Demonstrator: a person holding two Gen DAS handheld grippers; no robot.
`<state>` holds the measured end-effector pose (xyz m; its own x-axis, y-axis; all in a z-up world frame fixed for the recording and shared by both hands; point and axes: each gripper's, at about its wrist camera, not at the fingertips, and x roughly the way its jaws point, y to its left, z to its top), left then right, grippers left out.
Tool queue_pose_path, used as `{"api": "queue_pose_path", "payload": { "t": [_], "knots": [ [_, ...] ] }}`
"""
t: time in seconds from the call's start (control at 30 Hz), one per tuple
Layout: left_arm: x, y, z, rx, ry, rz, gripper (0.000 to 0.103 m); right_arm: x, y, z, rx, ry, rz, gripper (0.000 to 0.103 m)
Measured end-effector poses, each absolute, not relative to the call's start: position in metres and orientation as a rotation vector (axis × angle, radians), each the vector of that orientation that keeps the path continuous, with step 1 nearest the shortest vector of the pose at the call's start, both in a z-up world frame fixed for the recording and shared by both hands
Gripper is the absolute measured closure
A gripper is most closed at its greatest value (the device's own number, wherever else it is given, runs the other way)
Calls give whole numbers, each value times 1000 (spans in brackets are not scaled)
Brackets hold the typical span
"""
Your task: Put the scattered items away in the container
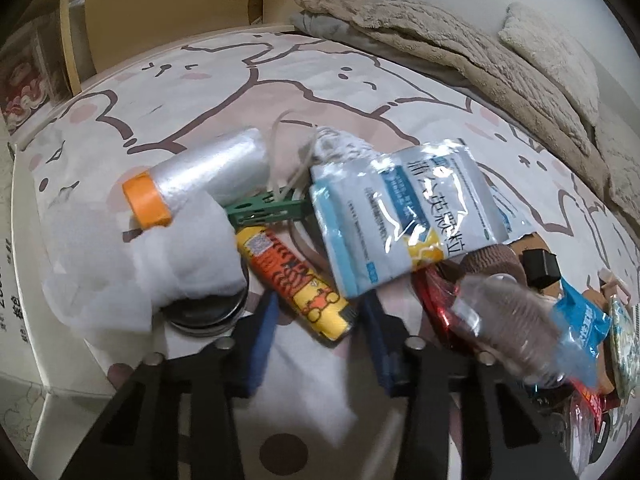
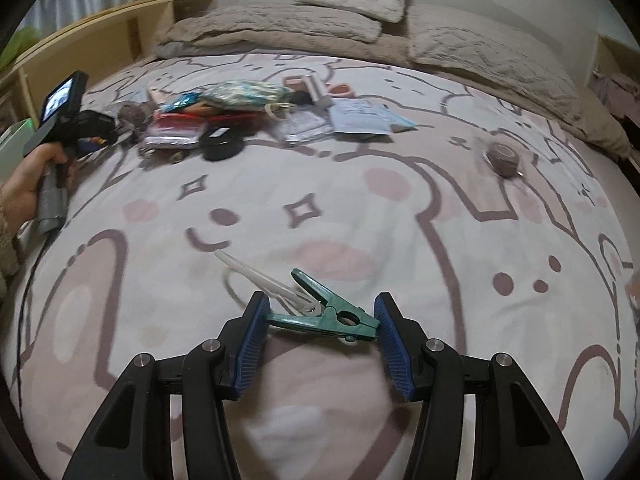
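In the right wrist view my right gripper (image 2: 322, 314) is shut on a green clothes peg (image 2: 332, 318), its blue pads touching both ends; a white plastic strip (image 2: 260, 276) hangs from the peg. In the left wrist view my left gripper (image 1: 320, 312) is open just above a yellow-orange tiger-print tube (image 1: 294, 284), which lies between the fingertips. Around it lie a plastic roll with an orange cap (image 1: 192, 182), white wadding (image 1: 160, 256), a green clip (image 1: 264, 210), a blue-white medicine sachet (image 1: 404, 216) and a clear bottle (image 1: 508, 312). No container is clearly seen.
The printed bedsheet (image 2: 320, 208) covers the bed. A pile of items (image 2: 240, 108) lies at the far left, a brown tape roll (image 2: 505, 156) at the right. The left hand-held gripper (image 2: 72, 120) shows at the left edge. Blankets (image 2: 360, 28) lie behind.
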<state>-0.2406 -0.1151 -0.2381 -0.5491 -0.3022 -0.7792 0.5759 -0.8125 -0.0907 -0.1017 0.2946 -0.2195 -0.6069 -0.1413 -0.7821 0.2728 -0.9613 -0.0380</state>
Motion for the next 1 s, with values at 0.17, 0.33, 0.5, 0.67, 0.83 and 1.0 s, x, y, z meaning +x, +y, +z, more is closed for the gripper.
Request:
{"api": "queue_pose_path", "payload": {
  "t": [0.17, 0.33, 0.5, 0.67, 0.83, 1.0],
  "knots": [
    [-237, -116, -238, 1095, 455, -2356, 75, -92, 285, -215, 1230, 234, -2597, 48],
    [-231, -113, -238, 1102, 424, -2362, 77, -88, 285, -211, 1220, 204, -2598, 48],
    [-220, -108, -237, 1117, 390, -2379, 78, -82, 286, -207, 1209, 172, -2601, 48],
    [-204, -103, -234, 1139, 345, -2386, 81, -73, 284, -202, 1186, 156, -2596, 48],
    [-186, -96, -230, 1166, 300, -2392, 82, -65, 286, -196, 1157, 129, -2600, 48],
    [-167, -85, -230, 1198, 300, -2405, 82, -62, 291, -196, 1163, 96, -2594, 48]
  ]
}}
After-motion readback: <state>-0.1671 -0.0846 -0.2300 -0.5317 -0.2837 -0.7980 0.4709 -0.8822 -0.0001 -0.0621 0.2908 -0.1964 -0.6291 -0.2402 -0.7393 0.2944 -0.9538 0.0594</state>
